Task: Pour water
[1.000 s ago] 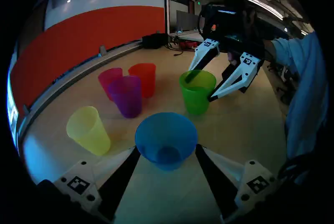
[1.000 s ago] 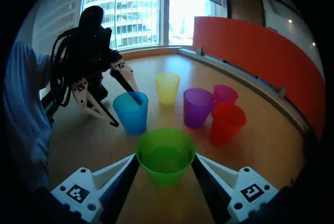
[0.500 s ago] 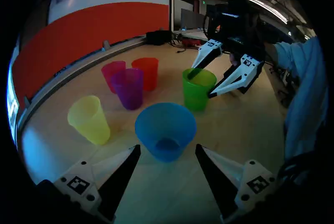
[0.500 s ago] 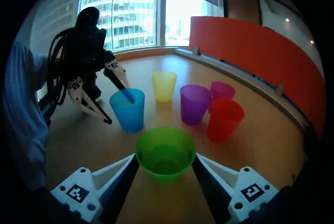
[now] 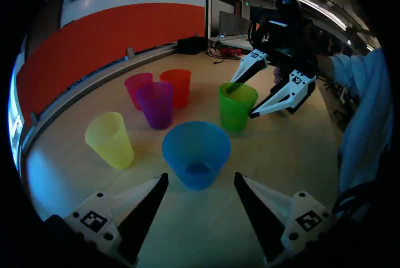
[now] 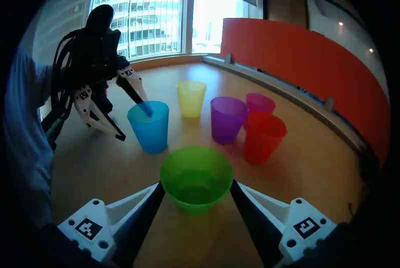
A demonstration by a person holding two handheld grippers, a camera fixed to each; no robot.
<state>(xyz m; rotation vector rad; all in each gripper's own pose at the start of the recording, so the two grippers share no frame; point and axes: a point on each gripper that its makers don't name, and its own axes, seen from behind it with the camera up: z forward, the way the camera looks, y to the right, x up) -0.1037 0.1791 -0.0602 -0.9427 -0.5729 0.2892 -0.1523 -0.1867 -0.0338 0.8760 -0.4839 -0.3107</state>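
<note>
Left gripper [image 5: 200, 175] has eased back from blue cup [image 5: 196, 150]; right gripper [image 6: 196, 183] straddles green cup [image 6: 196, 170]. Both jaws apart. Six cups in all.

Nearest cup [image 5: 196, 154] stands on the table [image 5: 300, 143], just ahead of the left gripper [image 5: 200, 175]. Side cup [image 5: 110, 139] sits to its left. Behind, front cup [image 5: 156, 104] leads back-left cup [image 5: 136, 84] and back-right cup [image 5: 176, 87]. To their right, far cup [image 5: 235, 110] stands between the fingers of the right gripper [image 5: 240, 102].
</note>
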